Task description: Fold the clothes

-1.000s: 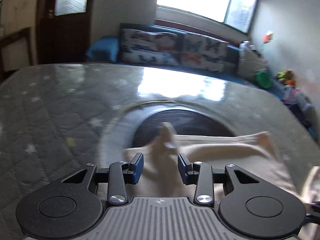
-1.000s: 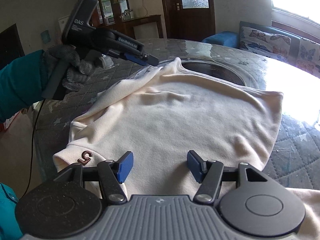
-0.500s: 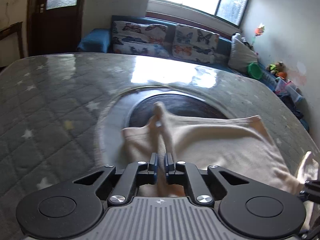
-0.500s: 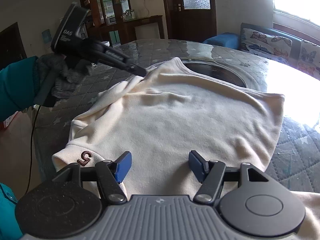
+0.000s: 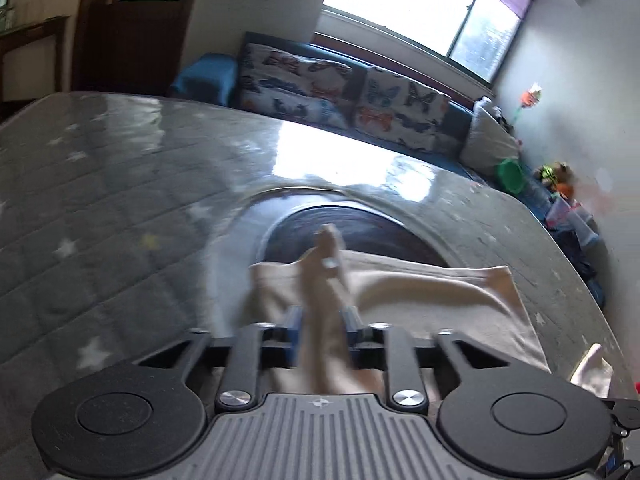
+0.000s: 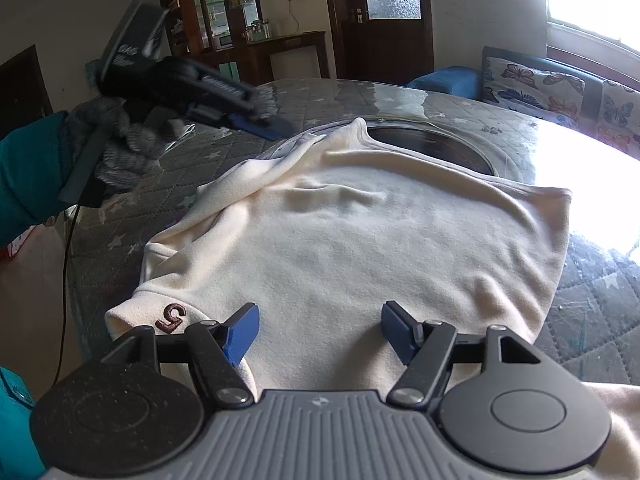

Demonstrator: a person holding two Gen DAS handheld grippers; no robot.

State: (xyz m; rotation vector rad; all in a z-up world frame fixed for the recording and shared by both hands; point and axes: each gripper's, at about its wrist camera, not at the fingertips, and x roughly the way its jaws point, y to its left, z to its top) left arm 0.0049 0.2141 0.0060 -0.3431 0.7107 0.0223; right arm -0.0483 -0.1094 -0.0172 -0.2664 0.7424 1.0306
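A cream garment [image 6: 360, 240] lies spread on the table, with a brown "5" [image 6: 171, 317] stitched at its near left corner. Its far left corner is pulled up into a ridge [image 5: 324, 264]. My left gripper [image 5: 322, 320] straddles that ridge; its jaws are opening, the fold stands loosely between the blue pads, and the picture is blurred. In the right wrist view the left gripper [image 6: 264, 128] hangs just left of the raised corner, held by a gloved hand [image 6: 120, 148]. My right gripper [image 6: 318, 332] hovers over the near hem, jaws opening, nothing pinched.
The table has a grey quilted star cover [image 5: 100, 200] under glass and a dark round inset [image 6: 432, 144] behind the garment. More cream cloth [image 5: 592, 368] lies at the right edge. A sofa with butterfly cushions [image 5: 340, 88] stands beyond, with toys by the wall.
The left jaws closed on the garment's raised fold half a second ago and have since parted again. The right jaws stand a little wider; that gripper has not moved.
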